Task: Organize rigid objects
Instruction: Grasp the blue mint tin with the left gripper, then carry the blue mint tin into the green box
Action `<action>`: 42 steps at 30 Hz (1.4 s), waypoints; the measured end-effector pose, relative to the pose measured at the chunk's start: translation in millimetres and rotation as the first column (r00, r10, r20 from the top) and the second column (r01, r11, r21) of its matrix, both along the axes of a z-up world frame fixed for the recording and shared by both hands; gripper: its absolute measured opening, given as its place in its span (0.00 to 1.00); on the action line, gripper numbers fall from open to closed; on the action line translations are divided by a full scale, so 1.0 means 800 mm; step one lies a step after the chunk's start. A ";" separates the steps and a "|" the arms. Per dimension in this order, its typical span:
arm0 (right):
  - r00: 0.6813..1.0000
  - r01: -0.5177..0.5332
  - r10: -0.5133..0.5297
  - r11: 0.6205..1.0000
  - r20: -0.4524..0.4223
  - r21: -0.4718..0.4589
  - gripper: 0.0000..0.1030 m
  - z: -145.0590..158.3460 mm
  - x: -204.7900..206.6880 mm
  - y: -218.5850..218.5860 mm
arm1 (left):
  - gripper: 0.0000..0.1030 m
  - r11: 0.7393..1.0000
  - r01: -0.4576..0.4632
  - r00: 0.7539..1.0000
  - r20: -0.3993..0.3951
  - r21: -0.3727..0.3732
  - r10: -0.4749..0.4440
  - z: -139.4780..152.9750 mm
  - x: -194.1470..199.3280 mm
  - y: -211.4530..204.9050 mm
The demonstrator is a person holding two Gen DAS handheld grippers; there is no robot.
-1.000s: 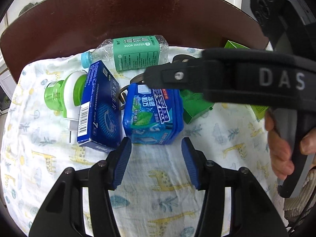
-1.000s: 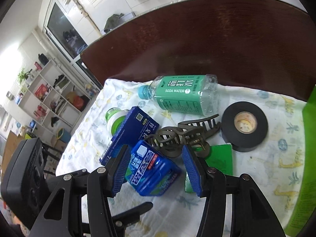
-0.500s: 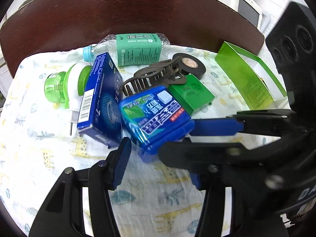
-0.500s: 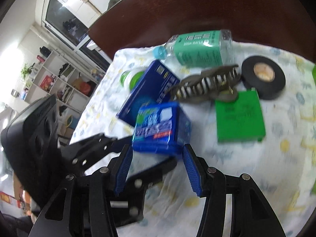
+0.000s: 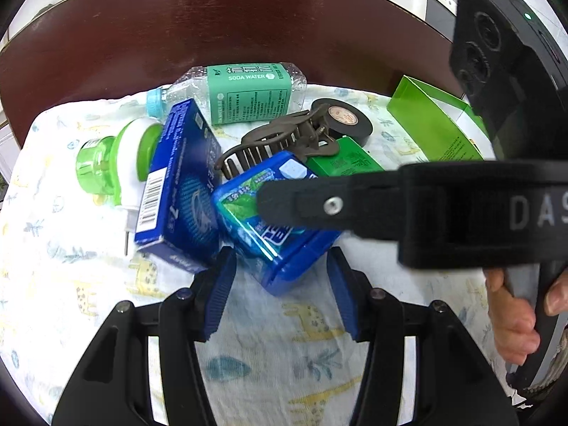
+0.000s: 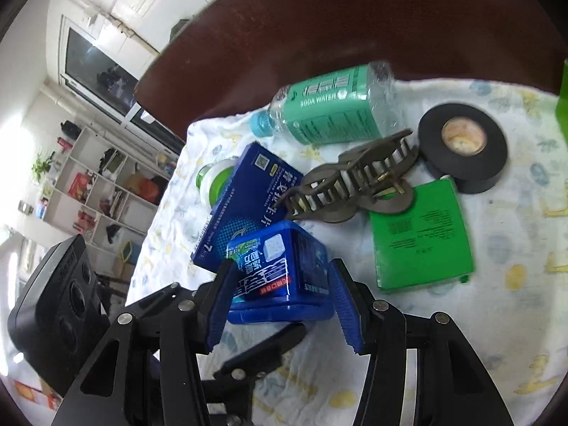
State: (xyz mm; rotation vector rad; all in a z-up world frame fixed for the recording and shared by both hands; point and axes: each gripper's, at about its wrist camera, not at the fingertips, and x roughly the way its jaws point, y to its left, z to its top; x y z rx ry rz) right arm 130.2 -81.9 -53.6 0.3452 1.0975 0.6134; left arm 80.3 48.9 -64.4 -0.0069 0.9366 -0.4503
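Bottle label reads "SODA WATER".

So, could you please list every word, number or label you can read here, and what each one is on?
"SODA WATER": green label of the water bottle.
"DAS": side of the right claw's body.
"7": long blue box, beside its barcode.
Chinese print on the blue box, blue tin and green packet: unreadable.

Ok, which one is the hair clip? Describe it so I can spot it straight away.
Start at the soda water bottle lying at the far edge of the patterned cloth. Just in front of it, left of the black tape roll, lies the hair clip, partly resting on the flat green box. It is the only brown, toothed, open-framed thing among solid boxes and bottles.
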 end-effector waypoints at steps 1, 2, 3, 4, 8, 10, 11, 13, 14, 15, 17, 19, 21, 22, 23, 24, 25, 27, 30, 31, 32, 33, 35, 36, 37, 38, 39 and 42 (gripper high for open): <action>1.000 0.006 -0.006 1.000 0.014 0.000 0.54 0.001 0.000 0.000 | 0.51 1.000 -0.002 1.000 0.004 -0.004 0.002 -0.001 0.003 0.000; 1.000 0.004 -0.004 1.000 0.029 -0.015 0.54 0.004 0.000 0.003 | 0.51 1.000 -0.004 1.000 -0.004 -0.019 0.004 0.000 0.005 0.000; 0.999 0.001 0.001 0.999 0.046 -0.040 0.53 0.008 -0.002 0.006 | 0.51 0.999 -0.005 1.000 -0.013 -0.035 0.005 0.001 0.006 0.001; 0.998 -0.004 0.008 0.998 0.062 -0.066 0.52 0.013 -0.006 0.008 | 0.51 0.999 -0.001 1.000 -0.015 -0.039 0.000 0.003 0.006 -0.001; 0.995 0.009 0.000 0.996 0.102 -0.090 0.52 0.030 -0.020 0.000 | 0.51 0.999 0.035 0.999 0.029 -0.005 -0.035 0.019 -0.006 -0.016; 0.992 0.030 -0.020 0.996 0.124 -0.081 0.52 0.040 -0.028 -0.011 | 0.51 0.999 0.045 0.998 0.044 -0.002 -0.045 0.029 -0.010 -0.024; 0.991 0.039 -0.028 0.996 0.132 -0.076 0.52 0.043 -0.030 -0.018 | 0.51 0.999 0.053 0.997 0.051 -0.001 -0.053 0.035 -0.012 -0.030; 0.988 0.059 -0.049 0.996 0.150 -0.062 0.52 0.054 -0.038 -0.034 | 0.51 0.997 0.077 0.994 0.078 0.009 -0.077 0.048 -0.017 -0.043; 0.986 0.067 -0.058 0.996 0.158 -0.055 0.52 0.059 -0.041 -0.041 | 0.51 0.996 0.089 0.992 0.092 0.014 -0.090 0.053 -0.019 -0.049; 0.983 0.078 -0.069 0.996 0.172 -0.049 0.52 0.066 -0.046 -0.051 | 0.51 0.994 0.104 0.989 0.106 0.015 -0.105 0.060 -0.021 -0.057; 0.974 0.107 -0.097 0.994 0.203 -0.038 0.52 0.080 -0.056 -0.071 | 0.51 0.991 0.134 0.983 0.127 0.014 -0.135 0.074 -0.022 -0.074; 0.962 0.143 -0.133 0.990 0.238 -0.023 0.52 0.096 -0.066 -0.096 | 0.51 0.986 0.166 0.974 0.154 0.027 -0.168 0.090 -0.024 -0.096; 0.950 0.177 -0.171 0.984 0.262 0.001 0.52 0.109 -0.071 -0.122 | 0.51 0.979 0.198 0.961 0.186 0.048 -0.203 0.105 -0.026 -0.124; 0.942 0.198 -0.195 0.980 0.274 0.014 0.52 0.116 -0.075 -0.137 | 0.51 0.976 0.213 0.955 0.199 0.053 -0.219 0.114 -0.026 -0.136; 0.934 0.218 -0.216 0.976 0.285 0.025 0.52 0.121 -0.078 -0.152 | 0.51 0.971 0.230 0.948 0.213 0.059 -0.237 0.122 -0.026 -0.151; 0.927 0.234 -0.233 0.972 0.295 0.034 0.52 0.125 -0.080 -0.165 | 0.51 0.967 0.245 0.941 0.224 0.065 -0.254 0.128 -0.026 -0.164; 0.916 0.257 -0.258 0.965 0.306 0.046 0.52 0.131 -0.082 -0.182 | 0.51 0.962 0.264 0.933 0.234 0.069 -0.272 0.133 -0.025 -0.177; 0.901 0.293 -0.294 0.955 0.319 0.053 0.52 0.137 -0.085 -0.206 | 0.51 0.950 0.302 0.919 0.244 0.074 -0.311 0.141 -0.021 -0.209; 0.875 0.353 -0.350 0.934 0.334 0.056 0.52 0.145 -0.091 -0.246 | 0.51 0.931 0.359 0.897 0.251 0.068 -0.364 0.146 -0.016 -0.250; 0.868 0.371 -0.368 0.927 0.335 0.056 0.52 0.146 -0.092 -0.258 | 0.51 0.925 0.374 0.893 0.246 0.062 -0.378 0.147 -0.014 -0.263; 0.859 0.391 -0.387 0.919 0.335 0.057 0.52 0.145 -0.092 -0.270 | 0.51 0.918 0.391 0.887 0.242 0.061 -0.393 0.147 -0.011 -0.278; 0.850 0.411 -0.407 0.909 0.334 0.061 0.52 0.145 -0.093 -0.284 | 0.51 0.912 0.404 0.881 0.241 0.066 -0.408 0.148 -0.009 -0.290; 0.834 0.446 -0.443 0.892 0.329 0.071 0.52 0.142 -0.092 -0.309 | 0.51 0.898 0.432 0.867 0.239 0.083 -0.438 0.146 -0.005 -0.318; 0.827 0.461 -0.459 0.884 0.324 0.076 0.52 0.140 -0.091 -0.320 | 0.51 0.891 0.446 0.860 0.235 0.090 -0.454 0.144 0.000 -0.328; 0.819 0.479 -0.479 0.874 0.317 0.082 0.52 0.137 -0.088 -0.333 | 0.51 0.883 0.460 0.853 0.229 0.095 -0.469 0.142 0.004 -0.342; 0.812 0.494 -0.494 0.865 0.312 0.086 0.52 0.134 -0.086 -0.343 | 0.51 0.876 0.472 0.849 0.220 0.094 -0.481 0.140 0.008 -0.353; 0.805 0.507 -0.508 0.857 0.308 0.088 0.52 0.132 -0.084 -0.354 | 0.51 0.870 0.484 0.845 0.209 0.092 -0.492 0.138 0.014 -0.367; 0.783 0.550 -0.548 0.831 0.294 0.084 0.52 0.121 -0.077 -0.385 | 0.51 0.851 0.514 0.832 0.179 0.104 -0.524 0.132 0.027 -0.406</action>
